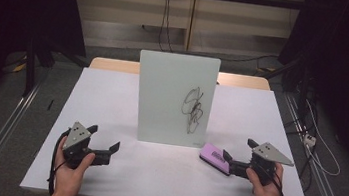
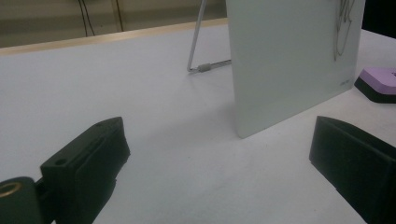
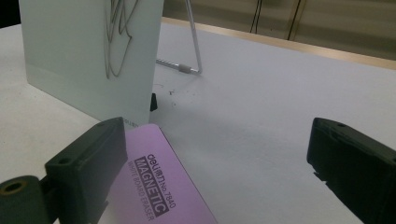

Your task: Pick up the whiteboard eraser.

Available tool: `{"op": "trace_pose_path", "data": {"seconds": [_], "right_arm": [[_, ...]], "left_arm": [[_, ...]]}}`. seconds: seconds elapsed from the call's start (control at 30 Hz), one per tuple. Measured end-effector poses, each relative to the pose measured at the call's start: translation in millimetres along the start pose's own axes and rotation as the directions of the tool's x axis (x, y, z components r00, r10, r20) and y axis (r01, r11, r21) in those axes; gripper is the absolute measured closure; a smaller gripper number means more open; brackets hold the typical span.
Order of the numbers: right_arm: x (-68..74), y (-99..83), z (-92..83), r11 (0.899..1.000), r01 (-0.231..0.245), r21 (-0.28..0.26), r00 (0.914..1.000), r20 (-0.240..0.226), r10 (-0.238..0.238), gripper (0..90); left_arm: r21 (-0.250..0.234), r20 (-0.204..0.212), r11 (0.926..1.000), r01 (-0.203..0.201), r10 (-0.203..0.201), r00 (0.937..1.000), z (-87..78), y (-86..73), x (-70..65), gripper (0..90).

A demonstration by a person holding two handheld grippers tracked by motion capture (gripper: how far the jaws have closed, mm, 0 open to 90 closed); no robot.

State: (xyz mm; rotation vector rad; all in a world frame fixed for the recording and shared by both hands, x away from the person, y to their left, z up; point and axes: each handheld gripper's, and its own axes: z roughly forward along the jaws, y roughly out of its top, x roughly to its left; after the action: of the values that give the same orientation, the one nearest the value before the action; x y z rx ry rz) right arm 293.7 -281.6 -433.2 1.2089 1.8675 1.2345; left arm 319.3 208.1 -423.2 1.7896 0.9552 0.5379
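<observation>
I have my right gripper point(image 1: 235, 156) spread wide at lower right, its near jaw beside the purple magnetic whiteboard eraser point(image 3: 156, 179); I should straddle the block squarely before closing. My left gripper point(image 1: 104, 142) idles released, lower left. White tabletop point(image 1: 162, 177), scribbled standing whiteboard point(image 1: 175, 98) centre, dark room behind

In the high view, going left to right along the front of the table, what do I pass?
left gripper → whiteboard with its black scribble → purple eraser → right gripper, jaws open at the eraser.
</observation>
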Motion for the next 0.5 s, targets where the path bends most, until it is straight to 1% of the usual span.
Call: {"op": "trace_pose_path", "data": {"seconds": [0.1,0.17,0.2,0.23,0.27,0.33,0.4,0.5], "right_arm": [[-0.9,0.9,-0.2,1.0,-0.008,0.004,0.9999,-0.01,0.008,5.1],[-0.9,0.9,-0.1,1.0,-0.003,0.008,0.9999,-0.01,0.003,5.1],[-1.0,1.3,0.2,1.0,-0.007,0.022,0.9997,-0.022,0.007,5.1],[-1.0,1.3,0.2,1.0,-0.007,0.022,0.9997,-0.022,0.007,5.1],[-1.2,1.9,0.6,1.0,-0.007,0.029,0.9992,-0.039,0.008,5.1],[-0.4,2.9,1.0,0.999,-0.007,0.036,0.9985,-0.054,0.009,5.1],[0.4,3.3,1.2,0.999,-0.006,0.042,0.9984,-0.056,0.009,5.1],[3.0,4.2,1.5,0.998,0.0,0.058,0.9971,-0.076,0.005,5.2]], "left_arm": [[0.002,-0.004,1.0,0.002,-0.002,1.0,0.2,-0.3,0.3,4.1],[0.004,-0.003,1.0,0.002,-0.002,1.0,0.8,-0.4,-0.1,4.1],[0.006,-0.003,1.0,0.0,0.0,1.0,1.1,-0.5,-0.3,4.1],[0.009,-0.002,1.0,0.0,0.0,1.0,1.4,-0.7,-0.6,4.1],[0.013,-0.001,0.9999,-0.007,0.007,1.0,1.5,-0.8,-0.5,4.1],[0.015,-0.003,0.9999,-0.004,0.004,1.0,2.0,-1.4,-0.9,4.1],[0.018,-0.004,0.9998,-0.001,0.001,1.0,2.4,-1.9,-1.1,4.1],[0.021,-0.005,0.9998,-0.004,0.004,1.0,2.5,-2.1,0.0,4.1]]}}
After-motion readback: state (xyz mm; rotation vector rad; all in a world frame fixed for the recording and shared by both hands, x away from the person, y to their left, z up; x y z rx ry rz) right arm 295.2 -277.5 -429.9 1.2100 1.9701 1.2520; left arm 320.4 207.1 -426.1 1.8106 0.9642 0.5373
